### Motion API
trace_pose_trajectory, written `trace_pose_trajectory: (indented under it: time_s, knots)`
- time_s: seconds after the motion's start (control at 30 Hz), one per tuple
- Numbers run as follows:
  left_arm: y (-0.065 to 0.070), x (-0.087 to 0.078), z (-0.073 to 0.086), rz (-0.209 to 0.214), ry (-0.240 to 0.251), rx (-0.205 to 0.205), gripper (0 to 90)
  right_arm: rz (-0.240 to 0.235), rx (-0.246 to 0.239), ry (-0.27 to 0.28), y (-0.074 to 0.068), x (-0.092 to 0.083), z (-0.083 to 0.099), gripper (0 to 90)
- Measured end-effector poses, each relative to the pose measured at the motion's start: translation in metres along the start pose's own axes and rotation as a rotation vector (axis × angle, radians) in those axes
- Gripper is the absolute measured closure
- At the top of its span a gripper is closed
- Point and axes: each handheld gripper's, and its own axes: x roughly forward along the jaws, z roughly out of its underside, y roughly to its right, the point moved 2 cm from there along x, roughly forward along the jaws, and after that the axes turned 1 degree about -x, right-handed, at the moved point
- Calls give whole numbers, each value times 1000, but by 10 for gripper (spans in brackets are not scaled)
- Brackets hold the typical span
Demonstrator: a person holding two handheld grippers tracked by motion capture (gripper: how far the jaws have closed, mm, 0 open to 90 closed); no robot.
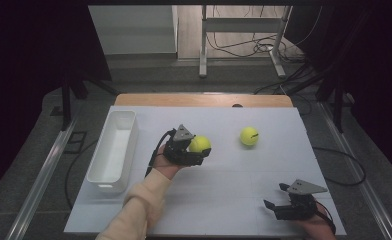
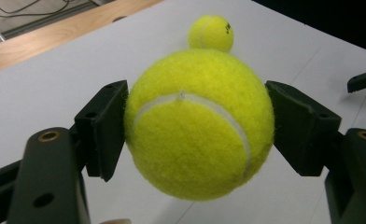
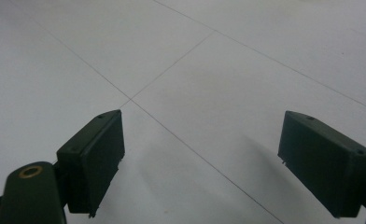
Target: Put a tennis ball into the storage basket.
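My left gripper (image 1: 200,150) is shut on a yellow tennis ball (image 1: 200,144) near the middle of the white table (image 1: 224,190), lifted a little off it. In the left gripper view both black pads press the ball (image 2: 197,123) from either side. A second tennis ball (image 1: 249,136) lies on the table to the right and slightly farther away; it shows behind the held ball (image 2: 211,32). My right gripper (image 1: 276,196) rests at the front right of the table, jaws wide apart with nothing between them (image 3: 202,163).
A long white bin (image 1: 113,149) stands along the left side of the table. A wooden strip (image 1: 204,100) runs along the far edge. Beyond it are a desk frame and cables on the floor.
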Motion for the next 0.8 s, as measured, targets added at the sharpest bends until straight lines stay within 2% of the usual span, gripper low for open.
trace_pose_trajectory:
  time_s: [0.3, 0.53, 0.8]
  knots:
    - [-8, -17, -6, -31, 35, -9, 263, 1, 0, 0, 0, 0, 0, 149]
    - [-15, -24, -7, -51, 32, -20, 263, 2, 1, -1, 0, 0, 0, 149]
    - [-25, -38, -9, -78, 52, -38, 263, 2, 2, 0, 0, 0, 0, 149]
